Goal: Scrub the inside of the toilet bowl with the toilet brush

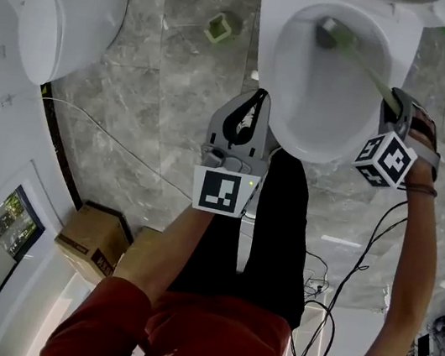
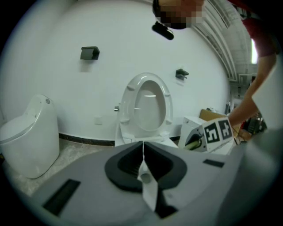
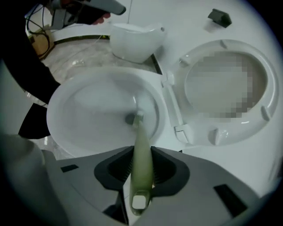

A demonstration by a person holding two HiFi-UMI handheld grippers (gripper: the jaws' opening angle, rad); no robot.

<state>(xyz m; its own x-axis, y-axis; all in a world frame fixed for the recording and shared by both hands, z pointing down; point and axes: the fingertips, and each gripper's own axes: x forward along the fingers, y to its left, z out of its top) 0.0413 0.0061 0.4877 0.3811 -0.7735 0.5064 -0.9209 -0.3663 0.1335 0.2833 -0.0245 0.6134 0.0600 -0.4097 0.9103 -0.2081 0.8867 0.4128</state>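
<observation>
Porcelain fills the head view's ten o'clock corner: a second toilet (image 1: pixel 64 13), closed, on the marble floor (image 1: pixel 152 92). Cardboard boxes (image 1: pixel 92 239) sit at seven o'clock. A small green square container (image 1: pixel 221 28) stands on the floor at eleven o'clock of the left claw (image 1: pixel 250 110). That claw hangs just beside the bowl's rim, and its own view shows its jaws pressed together with nothing between them. Only that view shows the raised seat and lid (image 2: pixel 148 103) against the white wall, along with two black wall fittings (image 2: pixel 89 53). The bowl is cut off there behind the claw's body. At one o'clock of the head view lies the open toilet bowl (image 1: pixel 302 110). The toilet brush (image 1: pixel 337 35) has its head down near the drain, and its pale green handle runs toward four o'clock into the right claw (image 1: pixel 396 99). The right claw view shows those jaws part-way apart and clamped on the handle. The brush head is blurred there, so whether the bristles touch the porcelain cannot be told.
</observation>
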